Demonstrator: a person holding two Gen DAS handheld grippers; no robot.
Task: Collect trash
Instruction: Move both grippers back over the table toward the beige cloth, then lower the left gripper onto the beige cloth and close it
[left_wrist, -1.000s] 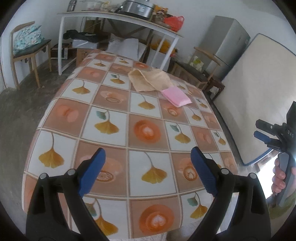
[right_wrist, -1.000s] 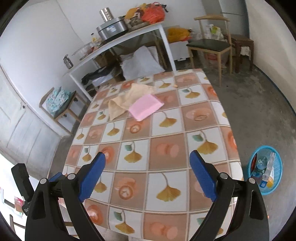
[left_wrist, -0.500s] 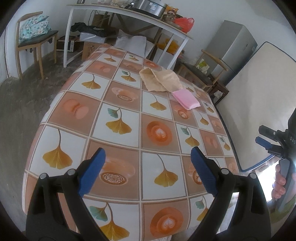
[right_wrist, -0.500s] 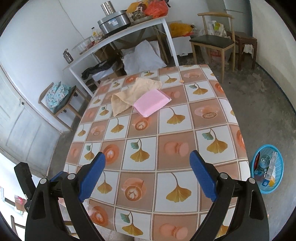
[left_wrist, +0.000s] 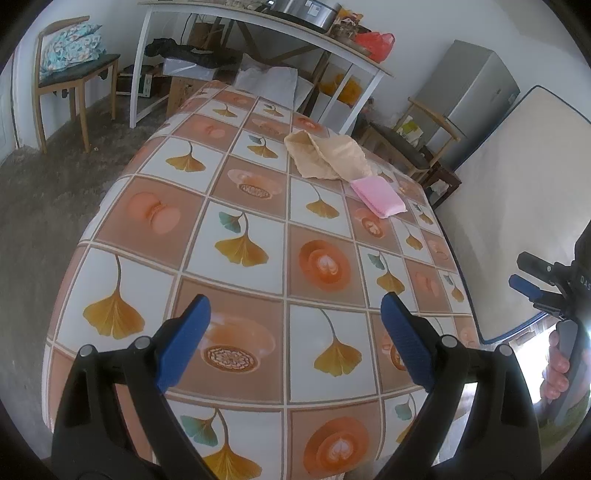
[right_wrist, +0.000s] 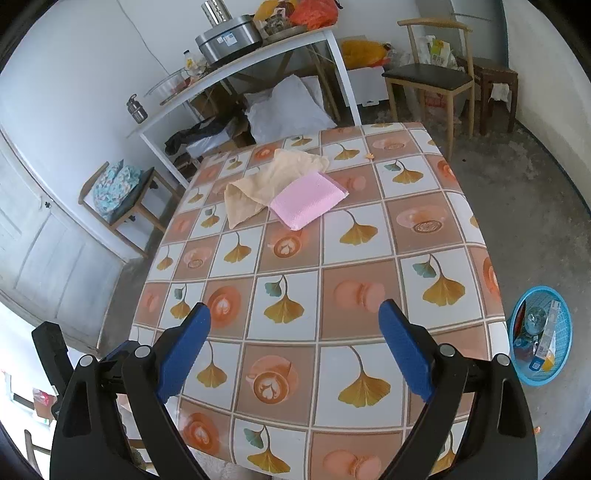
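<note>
A table with a leaf-patterned oilcloth (left_wrist: 258, 221) (right_wrist: 332, 288) fills both views. On its far half lie a beige cloth (left_wrist: 325, 157) (right_wrist: 269, 184) and a pink sponge (left_wrist: 376, 195) (right_wrist: 308, 199) that touches it. A small orange scrap (right_wrist: 368, 156) sits near the far edge. My left gripper (left_wrist: 295, 339) hangs open over the near end, nothing between its blue pads. My right gripper (right_wrist: 293, 339) is open too, empty, above the near edge. A blue basket (right_wrist: 540, 345) with trash stands on the floor right of the table.
A white shelf table (right_wrist: 251, 62) with a cooker and bags stands behind. Wooden chairs (left_wrist: 70, 74) (right_wrist: 432, 77) flank the room. A mattress (left_wrist: 517, 206) leans on the wall at the right. A hand (left_wrist: 554, 376) holds the other gripper at the right edge.
Both grippers have moved forward over the table; the cloth and sponge look nearer. The jaws stayed open.
</note>
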